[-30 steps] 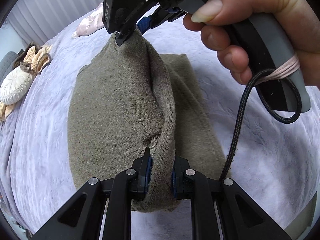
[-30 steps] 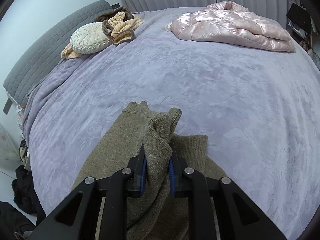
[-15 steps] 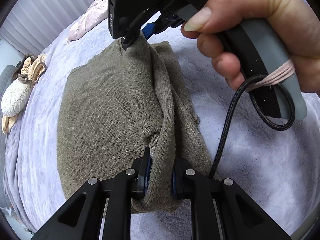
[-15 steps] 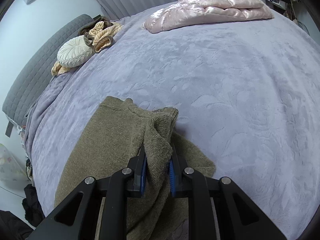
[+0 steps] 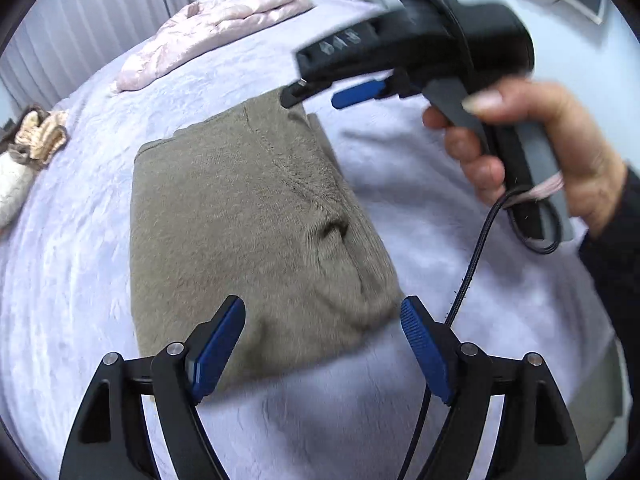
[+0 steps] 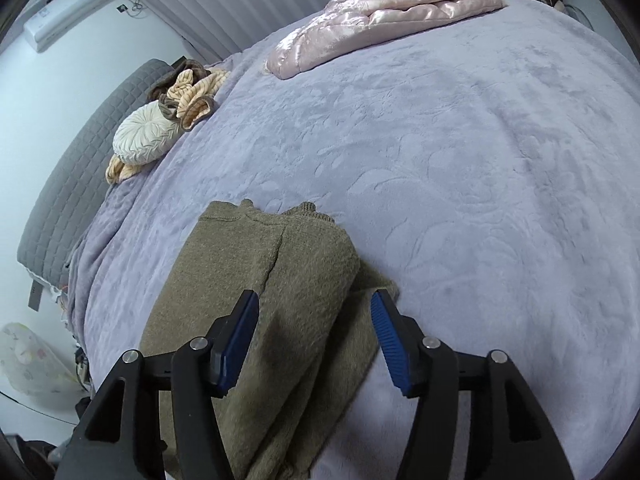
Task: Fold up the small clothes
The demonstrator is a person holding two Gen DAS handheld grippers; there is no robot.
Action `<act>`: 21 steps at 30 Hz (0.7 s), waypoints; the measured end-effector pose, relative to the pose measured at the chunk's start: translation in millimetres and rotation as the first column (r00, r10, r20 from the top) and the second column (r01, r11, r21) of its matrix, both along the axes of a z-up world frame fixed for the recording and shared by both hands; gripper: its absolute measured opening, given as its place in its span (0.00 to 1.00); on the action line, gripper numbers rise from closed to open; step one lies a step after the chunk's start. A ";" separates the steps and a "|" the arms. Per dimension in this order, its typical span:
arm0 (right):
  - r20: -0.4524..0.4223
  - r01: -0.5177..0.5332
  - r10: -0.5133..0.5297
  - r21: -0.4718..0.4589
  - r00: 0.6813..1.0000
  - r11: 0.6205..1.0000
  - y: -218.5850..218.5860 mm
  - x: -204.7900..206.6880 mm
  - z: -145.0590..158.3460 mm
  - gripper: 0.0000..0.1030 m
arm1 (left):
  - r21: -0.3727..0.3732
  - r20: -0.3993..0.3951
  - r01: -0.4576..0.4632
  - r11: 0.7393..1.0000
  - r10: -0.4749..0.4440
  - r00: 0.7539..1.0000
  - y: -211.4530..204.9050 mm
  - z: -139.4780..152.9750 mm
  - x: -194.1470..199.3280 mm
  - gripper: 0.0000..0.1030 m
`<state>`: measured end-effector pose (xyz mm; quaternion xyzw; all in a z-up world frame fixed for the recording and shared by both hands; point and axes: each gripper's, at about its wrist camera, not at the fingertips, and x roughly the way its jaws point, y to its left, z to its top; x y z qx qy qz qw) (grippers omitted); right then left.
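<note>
An olive-brown knit garment [image 5: 248,232] lies folded flat on the lavender bedspread [image 5: 420,208]; it also shows in the right wrist view [image 6: 272,300]. My left gripper [image 5: 322,344] is open and empty, its blue pads just above the garment's near edge. My right gripper [image 6: 314,336] is open and empty over the garment's far end. In the left wrist view the right gripper [image 5: 320,94] shows at the garment's far corner, held by a hand [image 5: 520,152].
A pink satin quilt [image 6: 380,12] lies at the far side of the bed. A round cream cushion [image 6: 142,138] and tan-brown knitwear [image 6: 188,96] sit by the grey headboard [image 6: 76,168]. A black cable [image 5: 468,272] hangs from the right gripper.
Both grippers were shut on the garment's folded edge and held it up. Now both have opened and let go, and the fold has dropped flat onto the garment.
</note>
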<state>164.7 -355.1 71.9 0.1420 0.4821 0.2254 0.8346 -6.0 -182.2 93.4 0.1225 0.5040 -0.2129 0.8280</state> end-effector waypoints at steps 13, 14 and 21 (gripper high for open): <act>0.021 -0.197 0.196 0.087 0.980 0.977 73.2 -60.9 5.3 0.66 | -0.126 -0.087 -0.281 0.951 0.272 0.958 99.9 -24.2 76.1 0.79; -0.003 -0.178 0.178 0.038 0.984 0.983 72.4 -58.9 -6.1 0.66 | -0.065 -0.084 -0.287 0.956 0.281 0.956 96.8 -34.9 77.3 0.79; -0.065 -0.005 0.012 0.108 0.998 0.994 24.2 -62.3 -34.4 0.62 | -0.148 -0.231 -0.376 0.915 0.337 0.913 128.9 -67.7 71.2 1.00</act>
